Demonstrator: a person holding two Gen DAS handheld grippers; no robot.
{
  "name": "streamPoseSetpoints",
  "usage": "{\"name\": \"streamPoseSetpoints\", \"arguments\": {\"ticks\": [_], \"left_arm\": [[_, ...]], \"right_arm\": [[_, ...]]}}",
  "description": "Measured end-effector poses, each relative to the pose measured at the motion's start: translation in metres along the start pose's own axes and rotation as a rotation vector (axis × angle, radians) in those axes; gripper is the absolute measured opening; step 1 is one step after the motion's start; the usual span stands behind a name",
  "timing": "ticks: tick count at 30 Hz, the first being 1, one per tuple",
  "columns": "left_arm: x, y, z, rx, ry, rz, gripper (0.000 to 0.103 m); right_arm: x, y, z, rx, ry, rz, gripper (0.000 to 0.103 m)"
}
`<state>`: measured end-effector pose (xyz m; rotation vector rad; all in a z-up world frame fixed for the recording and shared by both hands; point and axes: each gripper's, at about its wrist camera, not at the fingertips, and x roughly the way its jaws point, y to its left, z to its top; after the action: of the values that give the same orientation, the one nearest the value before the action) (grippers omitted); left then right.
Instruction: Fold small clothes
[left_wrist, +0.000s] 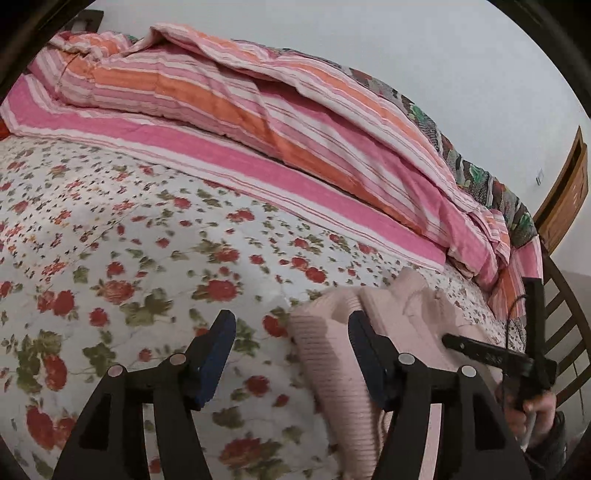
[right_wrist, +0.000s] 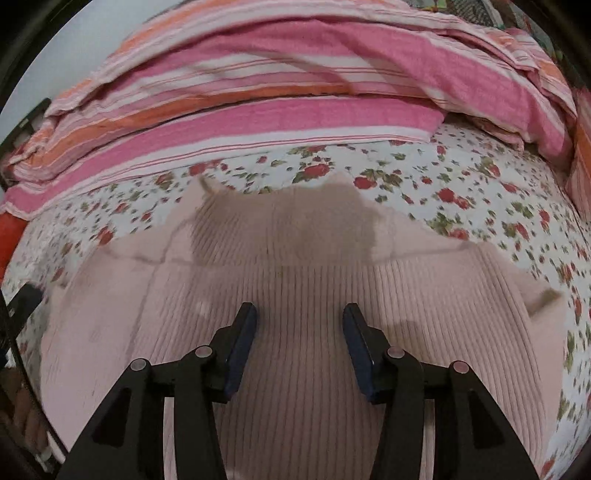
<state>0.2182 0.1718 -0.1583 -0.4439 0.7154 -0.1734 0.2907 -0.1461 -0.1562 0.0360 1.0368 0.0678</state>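
A pale pink ribbed knit garment (right_wrist: 295, 266) lies spread flat on the floral bedsheet (right_wrist: 461, 184). My right gripper (right_wrist: 299, 314) is open and hovers just above the middle of the garment, holding nothing. In the left wrist view the same garment (left_wrist: 328, 369) lies at the lower right, with a bunched edge. My left gripper (left_wrist: 290, 325) is open at the garment's left edge, its right finger (left_wrist: 364, 339) over the knit and its left finger over the bare sheet. The right gripper (left_wrist: 480, 349) shows there too, over the garment.
A pink and orange striped quilt (left_wrist: 229, 96) is heaped along the back of the bed, also across the top of the right wrist view (right_wrist: 295, 74). A wooden chair (left_wrist: 565, 310) stands at the bed's right side. A wooden door (left_wrist: 569, 188) is behind it.
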Motion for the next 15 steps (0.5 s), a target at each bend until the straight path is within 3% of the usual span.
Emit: {"name": "streamPoseSetpoints", "arguments": {"ticks": [5, 15], "left_arm": [[-0.003, 0.0, -0.001, 0.005, -0.003, -0.013, 0.061], [-0.014, -0.004, -0.003, 0.019, -0.006, -0.026, 0.061]], "right_arm": [[0.003, 0.002, 0.001, -0.01, -0.03, -0.019, 0.048], [-0.035, 0.001, -0.022, -0.034, -0.038, 0.027, 0.048]]}}
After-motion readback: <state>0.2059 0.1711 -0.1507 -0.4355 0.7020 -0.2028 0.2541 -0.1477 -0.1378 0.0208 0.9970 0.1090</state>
